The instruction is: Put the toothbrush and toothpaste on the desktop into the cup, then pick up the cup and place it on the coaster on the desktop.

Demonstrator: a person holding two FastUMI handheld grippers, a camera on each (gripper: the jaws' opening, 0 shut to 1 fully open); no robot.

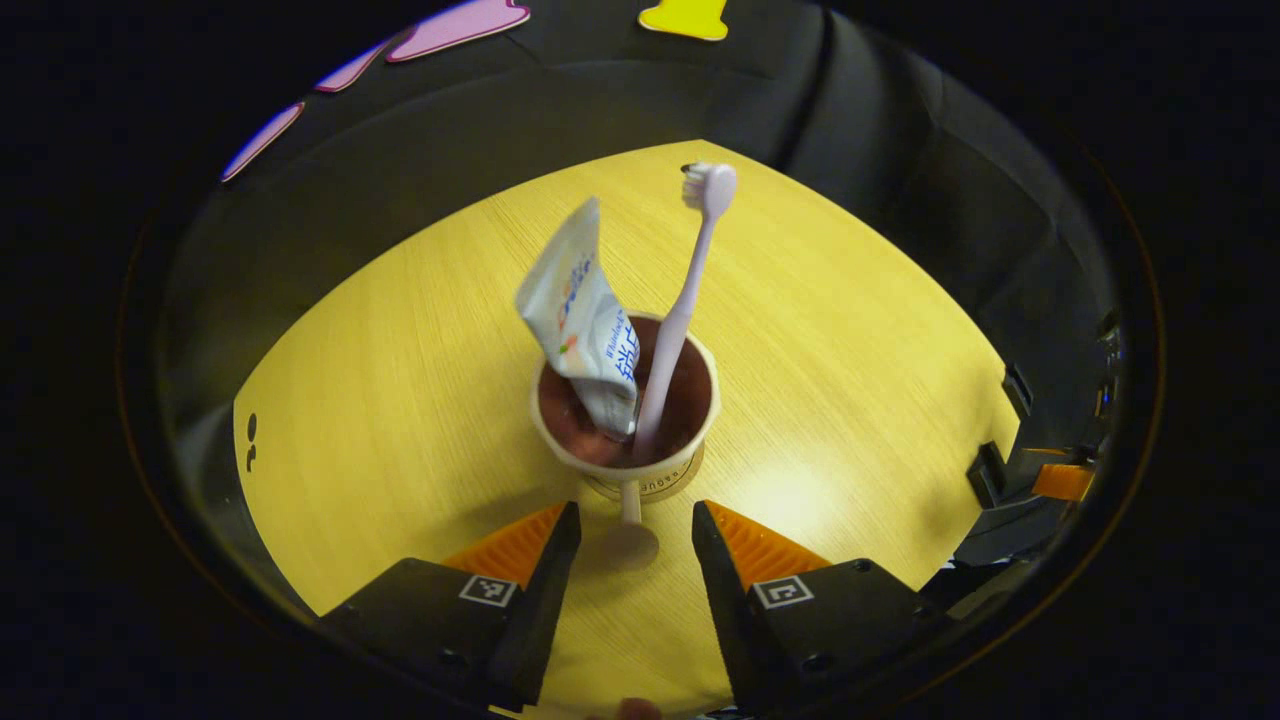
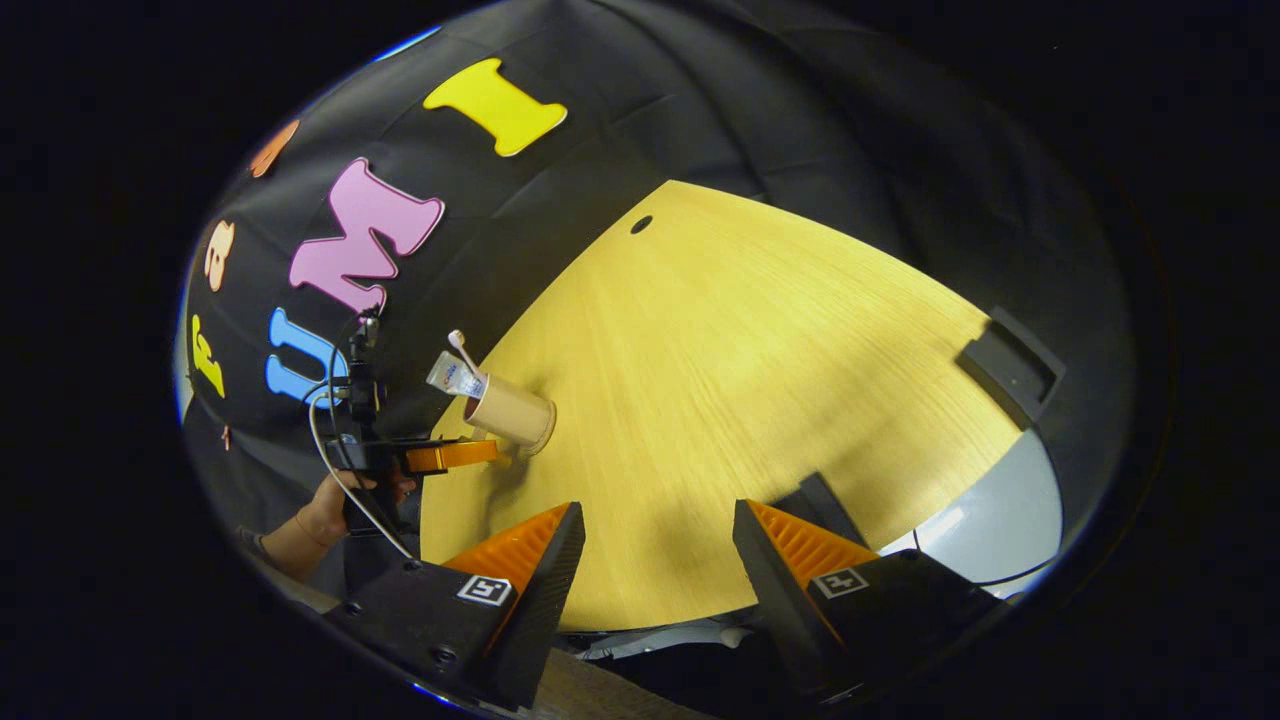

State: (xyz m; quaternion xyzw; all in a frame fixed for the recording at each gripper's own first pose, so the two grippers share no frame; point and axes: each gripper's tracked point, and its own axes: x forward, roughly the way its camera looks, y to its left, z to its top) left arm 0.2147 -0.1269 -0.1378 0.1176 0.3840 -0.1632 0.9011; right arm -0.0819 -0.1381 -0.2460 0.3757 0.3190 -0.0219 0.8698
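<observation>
Where the left gripper view looks down along the left gripper [image 1: 632,535], jaws stand wide apart, holding nothing, poised just short of the cup [image 1: 627,405]. Cup: beige outside, dark reddish-brown inside, upright on the yellow wood-grain desktop [image 1: 400,400], seated on a round coaster [image 1: 660,483] of which an edge peeks out beneath the base. Inside the cup: a white toothpaste tube [image 1: 585,315], lower end sunk toward the bottom, crimped end up and leaning to the left over the rim; a pale pink toothbrush [image 1: 680,300], handle down in the cup, head [image 1: 710,188] up and tilted slightly right, well above the rim. Tube and brush touching or nearly so at the cup's bottom; cannot tell which. Below the coaster, between the open fingers, a small stemmed pale shape [image 1: 630,535], too blurred to identify.

In the right gripper view, right gripper [image 2: 660,535] also spread wide, empty, hovering over the near edge of the desktop [image 2: 720,380], well apart from the cup [image 2: 510,412]. Same cup seen far off at left, toothpaste tube [image 2: 455,376] and toothbrush [image 2: 462,347] protruding from its mouth. Just beside it, the left gripper [image 2: 455,455], gripped by a person's hand [image 2: 335,505].
</observation>
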